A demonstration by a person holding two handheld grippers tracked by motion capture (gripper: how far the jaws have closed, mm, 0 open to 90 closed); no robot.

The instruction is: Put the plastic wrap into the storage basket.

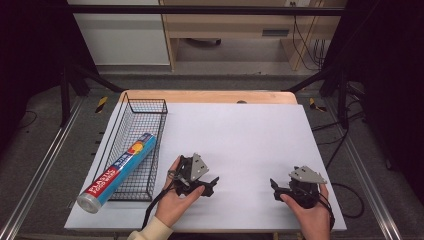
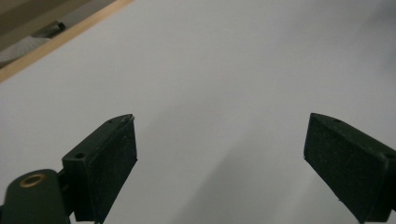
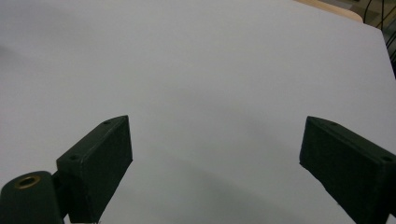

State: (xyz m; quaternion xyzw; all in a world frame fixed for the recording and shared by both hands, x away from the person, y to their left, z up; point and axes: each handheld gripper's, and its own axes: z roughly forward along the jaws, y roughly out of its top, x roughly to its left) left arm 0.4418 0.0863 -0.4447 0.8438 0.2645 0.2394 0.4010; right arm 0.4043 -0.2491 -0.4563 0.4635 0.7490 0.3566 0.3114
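Left gripper point(image 1: 209, 186) sits low over the white counter point(image 1: 250, 140), jaws wide apart, nothing between them. Right gripper point(image 1: 278, 190), same story: spread and empty above bare counter. Off to the left, the plastic wrap roll point(image 1: 119, 171) lies in the wire basket point(image 1: 147, 107), its near end poking out past the rim. Looks like the putting-away is done, hands parked.

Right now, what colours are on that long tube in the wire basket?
The tube is blue and red with a silver end cap, clearest in the high view.
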